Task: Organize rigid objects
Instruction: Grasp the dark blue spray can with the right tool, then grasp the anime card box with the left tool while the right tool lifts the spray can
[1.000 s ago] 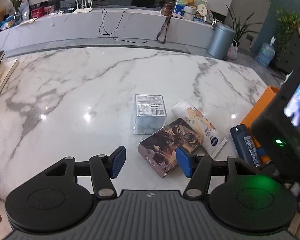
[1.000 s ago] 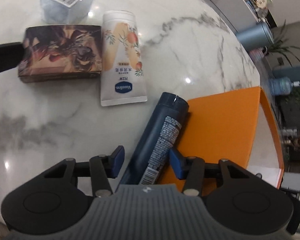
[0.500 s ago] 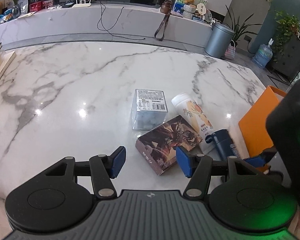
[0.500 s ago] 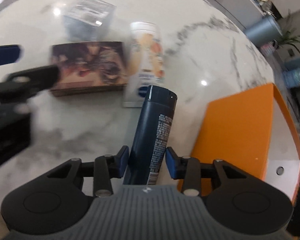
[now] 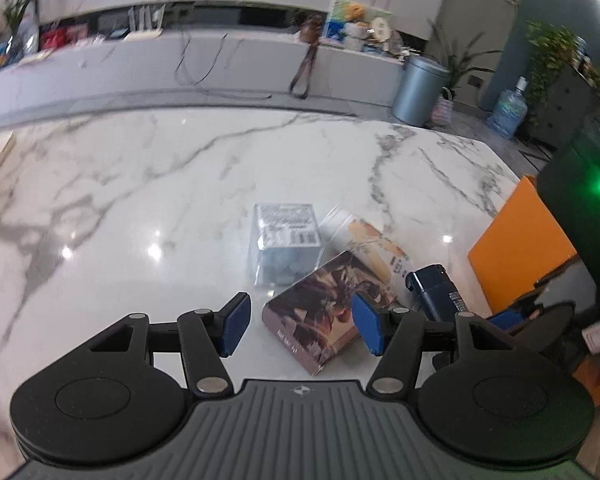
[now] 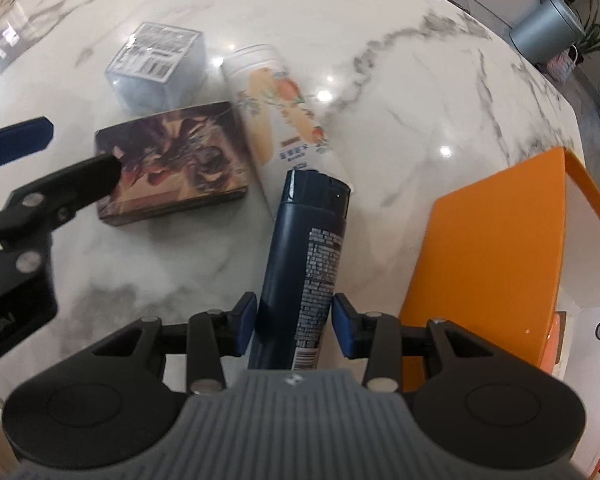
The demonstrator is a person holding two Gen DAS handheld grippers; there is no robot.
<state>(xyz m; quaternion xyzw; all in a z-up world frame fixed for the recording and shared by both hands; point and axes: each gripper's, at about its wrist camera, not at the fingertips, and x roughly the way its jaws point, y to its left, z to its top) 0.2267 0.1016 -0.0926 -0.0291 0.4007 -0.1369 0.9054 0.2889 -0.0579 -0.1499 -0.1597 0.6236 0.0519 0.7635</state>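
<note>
My right gripper (image 6: 293, 322) has just been closing, and the dark blue bottle (image 6: 306, 256) sits between its jaws. The left pad looks pressed on it. The right pad (image 6: 346, 330) shows a thin gap, so the grip may be light. The bottle tilts with its cap end up toward 12 o'clock, over the marble table (image 6: 400, 60).

Risks: the bottle is smooth and round, so a light one-sided pinch could let it slip or swing down. Its cap end hangs right over the tail of the white tube (image 6: 279, 108), so a drop could knock that. The orange box (image 6: 496, 240) stands close at 3 o'clock, and a careless swing could clip its wall.

My left gripper (image 5: 297, 326) is open and holds nothing. It hovers low over the picture box (image 5: 328, 308), with its right pad in front of that box. It crowds the right hand's path from 9 o'clock, so a bump is possible.

The bottle is dark navy and cylindrical, with a flip cap, white small print and a barcode near its base. The clear plastic box (image 6: 155, 68) sits at 11 o'clock, untouched.
</note>
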